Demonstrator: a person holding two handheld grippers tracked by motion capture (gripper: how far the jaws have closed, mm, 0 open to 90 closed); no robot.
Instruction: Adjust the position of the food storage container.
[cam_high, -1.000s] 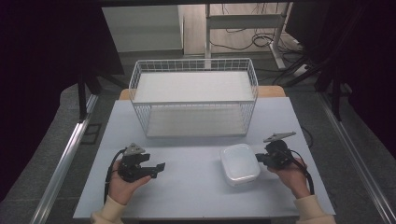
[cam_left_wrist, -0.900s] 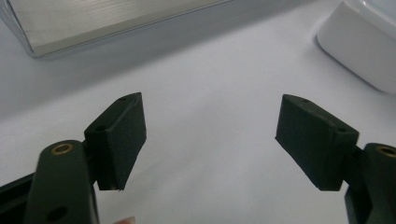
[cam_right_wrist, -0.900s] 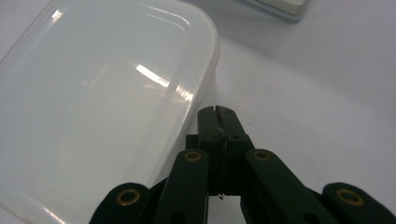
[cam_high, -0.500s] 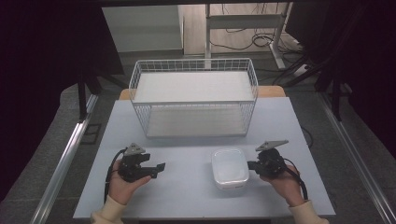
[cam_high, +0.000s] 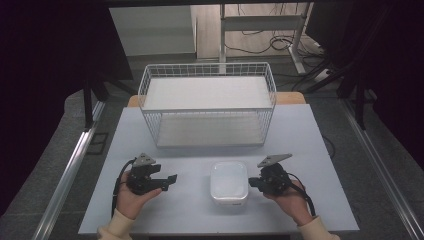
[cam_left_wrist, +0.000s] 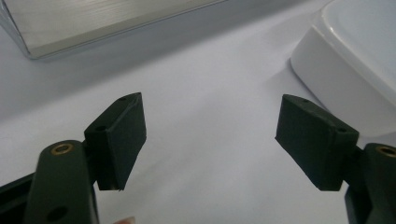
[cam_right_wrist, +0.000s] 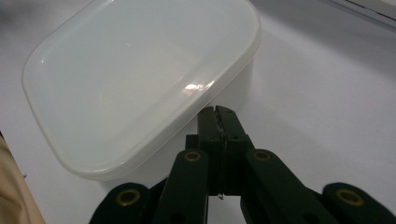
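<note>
A white lidded plastic container (cam_high: 229, 182) sits on the table near the front, between the two hands. My right gripper (cam_high: 251, 182) is shut with nothing between its pads, and its closed tips rest against the container's right side. In the right gripper view the shut tips (cam_right_wrist: 217, 116) sit just under the container's (cam_right_wrist: 140, 79) lid rim. My left gripper (cam_high: 172, 179) is open a little left of the container, pointing toward it. In the left gripper view the gripper (cam_left_wrist: 210, 140) has only bare table between its pads, with the container (cam_left_wrist: 355, 51) off at the upper right.
A white wire basket (cam_high: 207, 66) with a pale floor stands at the back middle of the grey table (cam_high: 300, 140). Its lower edge (cam_left_wrist: 93, 23) crosses the top of the left gripper view. Dark floor and rails flank the table.
The right gripper has moved left, and the white container has slid left with it toward the table's middle. The left gripper has stayed where it was, still open.
</note>
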